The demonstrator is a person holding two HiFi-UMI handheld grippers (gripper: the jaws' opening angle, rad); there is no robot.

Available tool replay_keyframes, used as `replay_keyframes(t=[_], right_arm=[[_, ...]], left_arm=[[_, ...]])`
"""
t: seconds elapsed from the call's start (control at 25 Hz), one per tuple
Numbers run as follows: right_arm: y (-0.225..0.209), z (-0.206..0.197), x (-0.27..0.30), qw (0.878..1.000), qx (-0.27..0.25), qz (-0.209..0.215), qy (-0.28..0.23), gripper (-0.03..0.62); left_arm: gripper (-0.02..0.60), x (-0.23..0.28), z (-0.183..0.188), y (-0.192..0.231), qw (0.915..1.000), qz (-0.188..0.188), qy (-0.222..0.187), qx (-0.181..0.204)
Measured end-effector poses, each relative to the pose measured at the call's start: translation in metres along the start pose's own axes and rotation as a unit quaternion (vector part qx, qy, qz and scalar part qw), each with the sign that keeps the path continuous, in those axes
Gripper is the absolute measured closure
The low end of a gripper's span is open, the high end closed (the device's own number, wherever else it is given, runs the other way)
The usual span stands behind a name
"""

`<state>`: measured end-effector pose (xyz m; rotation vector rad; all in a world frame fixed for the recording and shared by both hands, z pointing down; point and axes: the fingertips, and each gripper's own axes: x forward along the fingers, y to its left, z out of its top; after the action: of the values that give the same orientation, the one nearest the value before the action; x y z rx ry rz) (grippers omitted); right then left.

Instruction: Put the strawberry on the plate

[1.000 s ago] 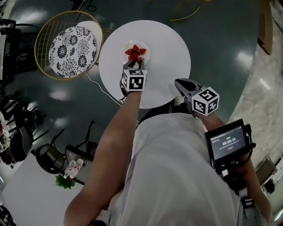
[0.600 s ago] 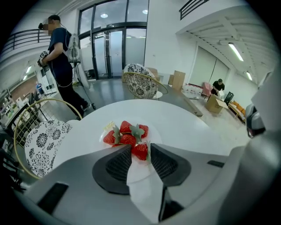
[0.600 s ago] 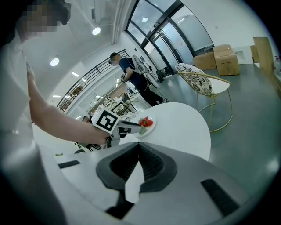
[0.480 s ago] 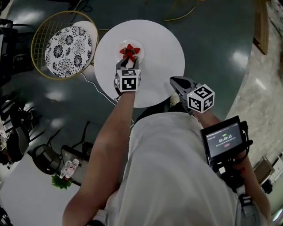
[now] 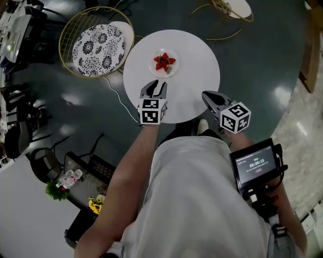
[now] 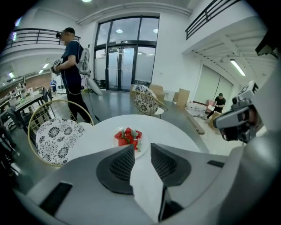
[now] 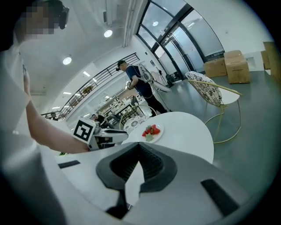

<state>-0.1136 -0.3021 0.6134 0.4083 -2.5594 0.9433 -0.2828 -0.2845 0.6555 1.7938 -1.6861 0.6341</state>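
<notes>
Several red strawberries (image 5: pixel 163 61) lie in a pile on a small white plate (image 5: pixel 173 68) at the far side of a round white table (image 5: pixel 194 75). My left gripper (image 5: pixel 157 88) hovers over the table's near part, a short way back from the plate, pointing at it. Its jaws have just been opening and stand open with nothing between them; in the left gripper view the strawberries (image 6: pixel 128 136) show beyond the left gripper (image 6: pixel 142 147). My right gripper (image 5: pixel 212 97) hangs at the table's near right edge, its tips touching, shut on nothing. The right gripper view shows the plate (image 7: pixel 149 137) ahead.
A wire chair with a patterned cushion (image 5: pixel 98 43) stands left of the table, and a cable (image 5: pixel 115 97) runs on the floor beside it. A second chair (image 5: pixel 232 7) is at the far right. A black rack with flowers (image 5: pixel 83 184) sits near left. A person (image 6: pixel 70 66) stands beyond the table.
The left gripper has drawn back and up from the plate toward me, and its jaws have spread wider. The strawberries stay on the plate. The right gripper has hardly moved.
</notes>
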Motion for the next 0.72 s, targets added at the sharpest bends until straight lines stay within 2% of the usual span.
replay_keyframes(t=[0.12, 0.28, 0.44, 0.6, 0.72], right_arm=[[0.004, 0.002, 0.003, 1.0, -0.019, 0.018, -0.005, 0.588], [0.005, -0.002, 0.004, 0.998, -0.045, 0.04, -0.01, 0.588], [0.017, 0.001, 0.003, 0.996, -0.069, 0.061, -0.018, 0.588], [0.054, 0.011, -0.028, 0.992, -0.093, 0.076, -0.032, 0.588], [0.067, 0.016, -0.036, 0.991, -0.103, 0.082, -0.038, 0.588]], left_arm=[[0.486, -0.021, -0.01, -0.002, 0.9996, 0.009, -0.02, -0.016], [0.571, -0.041, -0.024, -0.006, 0.9966, 0.023, -0.055, -0.056], [0.574, -0.064, -0.031, -0.012, 0.9938, 0.026, -0.081, -0.072], [0.574, -0.119, -0.025, -0.041, 0.9912, 0.014, -0.113, -0.068], [0.574, -0.138, -0.026, -0.052, 0.9905, 0.006, -0.123, -0.061]])
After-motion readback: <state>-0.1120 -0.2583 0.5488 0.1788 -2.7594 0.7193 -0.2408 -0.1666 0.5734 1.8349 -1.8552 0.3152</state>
